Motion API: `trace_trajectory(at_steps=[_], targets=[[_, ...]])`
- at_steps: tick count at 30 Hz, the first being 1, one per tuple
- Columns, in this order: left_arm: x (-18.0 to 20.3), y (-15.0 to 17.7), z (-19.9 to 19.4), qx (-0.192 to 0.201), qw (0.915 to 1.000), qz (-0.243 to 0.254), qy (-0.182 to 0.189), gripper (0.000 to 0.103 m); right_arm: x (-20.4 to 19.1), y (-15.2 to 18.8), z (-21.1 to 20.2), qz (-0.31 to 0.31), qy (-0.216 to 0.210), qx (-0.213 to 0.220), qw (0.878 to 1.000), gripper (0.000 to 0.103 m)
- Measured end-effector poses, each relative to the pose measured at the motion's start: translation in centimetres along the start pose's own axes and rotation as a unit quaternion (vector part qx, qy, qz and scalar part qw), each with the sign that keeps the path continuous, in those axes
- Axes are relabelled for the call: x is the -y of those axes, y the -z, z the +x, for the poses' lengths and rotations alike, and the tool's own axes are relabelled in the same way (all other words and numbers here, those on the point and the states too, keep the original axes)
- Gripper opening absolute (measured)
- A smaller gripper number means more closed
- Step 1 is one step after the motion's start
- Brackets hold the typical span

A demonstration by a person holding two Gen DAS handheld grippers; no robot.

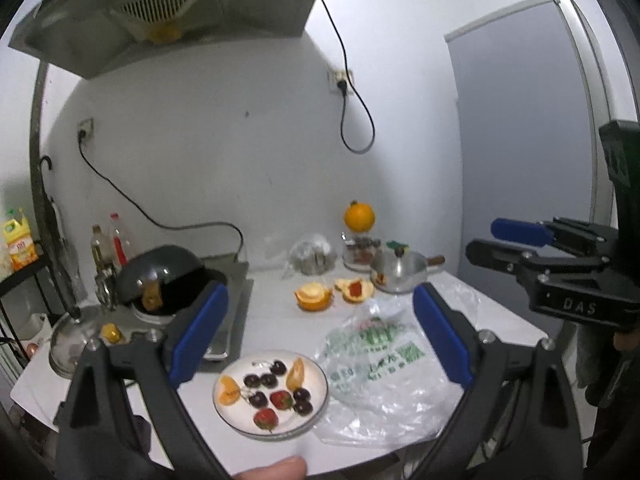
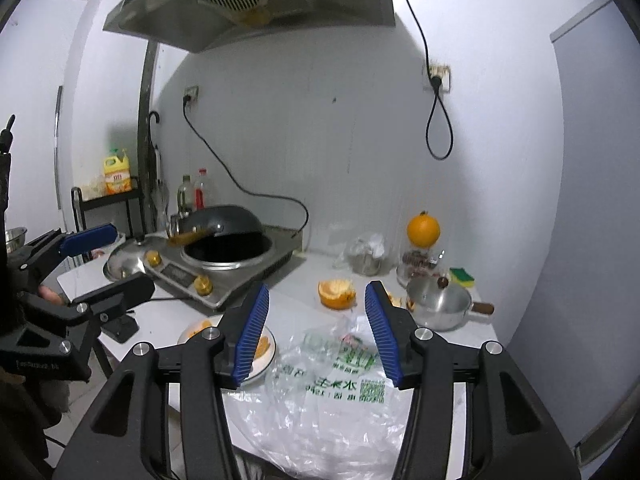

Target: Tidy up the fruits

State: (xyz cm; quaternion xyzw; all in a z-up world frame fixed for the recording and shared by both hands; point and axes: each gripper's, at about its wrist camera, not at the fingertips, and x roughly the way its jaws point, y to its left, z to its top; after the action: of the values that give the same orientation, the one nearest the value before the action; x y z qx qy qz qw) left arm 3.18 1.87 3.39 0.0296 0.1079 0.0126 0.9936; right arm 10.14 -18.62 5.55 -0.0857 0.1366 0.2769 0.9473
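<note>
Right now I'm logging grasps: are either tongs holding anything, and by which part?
Nothing is held. The left tongs stand wide open above the plate; the right tongs are open over the plastic bag.

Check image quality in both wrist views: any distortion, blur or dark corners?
Left wrist view: strong fisheye bending of the wall, black corner vignette, range hood blurred, plate fairly sharp. Right wrist view: same bending and vignette, jar blurred, plastic bag clearer.

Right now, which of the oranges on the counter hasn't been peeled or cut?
The whole orange perched on the jar by the back wall. Nearer the plate, the peel cups lie opened on the counter, and only loose segments sit on the plate.
</note>
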Motion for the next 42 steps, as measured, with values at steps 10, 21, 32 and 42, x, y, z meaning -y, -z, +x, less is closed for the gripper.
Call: trace_trajectory(at_steps=[10,21,32,42], targets=[[-1.0,-3.8,-2.8,0.046,0.9985,-0.017,-0.023,0.098,0.1,-3.1,-2.4,-0.001,0.007,0.04,0.999,0.061],[-1.4,-5.8,-4.0,0.067,0.9965,-0.023,-0.044,0.102,0.1,-4.4,-4.4,-0.005,0.023,0.053,0.998,0.066],[-1.3,-6.0,-4.3,0.066,0.9967,-0.025,-0.04,0.102,0.1,-4.4,-4.8,-0.006,0.024,0.056,0.998,0.066],[-1.1,-5.9,-4.4,0.064,0.9969,-0.025,-0.039,0.102,0.2,-4.5,-4.9,-0.006,0.024,0.055,0.998,0.066]])
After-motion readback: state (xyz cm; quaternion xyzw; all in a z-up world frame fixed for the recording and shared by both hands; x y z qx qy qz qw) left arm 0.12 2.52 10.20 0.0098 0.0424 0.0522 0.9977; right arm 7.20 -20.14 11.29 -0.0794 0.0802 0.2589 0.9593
